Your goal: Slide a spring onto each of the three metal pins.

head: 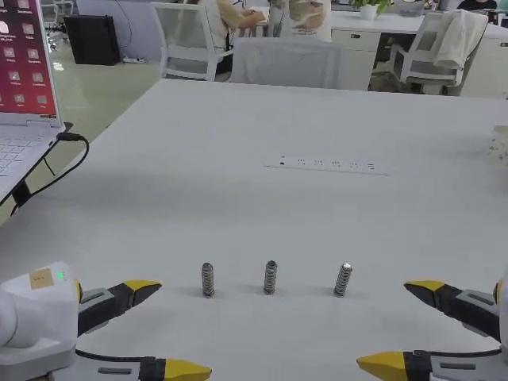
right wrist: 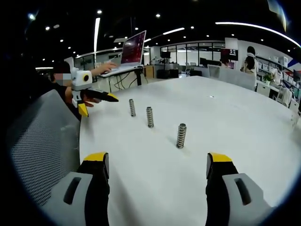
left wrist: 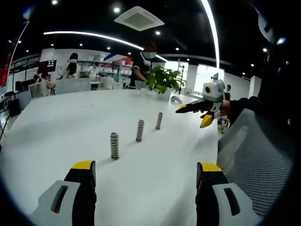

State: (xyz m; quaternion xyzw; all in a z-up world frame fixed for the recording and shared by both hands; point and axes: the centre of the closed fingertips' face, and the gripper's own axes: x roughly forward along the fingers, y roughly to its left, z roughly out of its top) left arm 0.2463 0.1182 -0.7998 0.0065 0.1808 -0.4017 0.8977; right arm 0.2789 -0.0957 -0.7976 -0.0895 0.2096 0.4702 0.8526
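Three pins stand in a row on the white table [head: 254, 214], each with a spring around it: left spring [head: 208, 280], middle spring [head: 271, 277], right spring [head: 343, 279], whose pin tip shows at the top. My left gripper [head: 165, 327] is open at the bottom left, apart from the row. My right gripper [head: 401, 325] is open at the bottom right, also apart. The left gripper view has the springs [left wrist: 114, 145] [left wrist: 139, 130] [left wrist: 159, 120] ahead of the open gripper [left wrist: 146, 172]. The right gripper view has the nearest spring [right wrist: 181, 135] beyond the open gripper [right wrist: 158, 165].
An open laptop [head: 24, 95] with a black cable sits at the table's left edge. A white power strip [head: 327, 165] lies past the pins. Chairs [head: 286, 62] and other people are behind the table's far edge. A mesh chair back [left wrist: 256, 155] is close by the grippers.
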